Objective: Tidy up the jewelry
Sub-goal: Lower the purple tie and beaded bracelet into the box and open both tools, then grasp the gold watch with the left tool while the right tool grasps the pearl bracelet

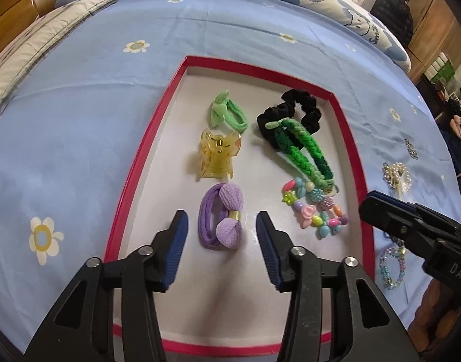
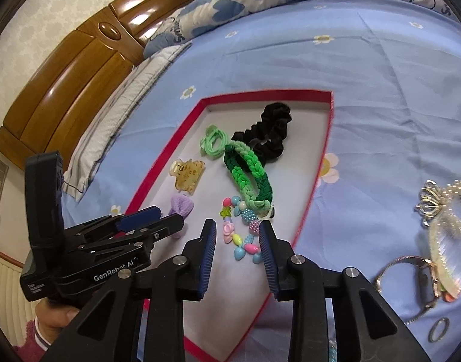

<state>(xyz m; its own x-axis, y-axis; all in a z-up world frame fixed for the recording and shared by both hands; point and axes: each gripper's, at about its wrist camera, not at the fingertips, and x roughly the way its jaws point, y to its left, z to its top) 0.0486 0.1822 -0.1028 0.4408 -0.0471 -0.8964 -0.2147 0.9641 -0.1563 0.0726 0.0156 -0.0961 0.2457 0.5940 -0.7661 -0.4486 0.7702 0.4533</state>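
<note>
A red-rimmed white tray (image 1: 146, 141) lies on the blue bed sheet. In it are a purple bow hair tie (image 1: 222, 220), a yellow claw clip (image 1: 218, 155), a light green hair tie (image 1: 228, 113), a black scrunchie (image 1: 293, 111), a green braided band (image 1: 302, 150) and a colourful bead bracelet (image 1: 317, 211). My left gripper (image 1: 221, 235) is open and empty, its fingers either side of the purple bow tie. My right gripper (image 2: 238, 244) is open and empty, just above the bead bracelet (image 2: 242, 235).
On the sheet right of the tray lie a pearl scrunchie (image 2: 456, 211), a small crown (image 2: 429, 202), a rose-gold watch (image 2: 423, 283), a ring (image 2: 440, 328) and a pastel bead bracelet (image 1: 393, 268). Pillows and a wooden headboard (image 2: 64, 81) are behind.
</note>
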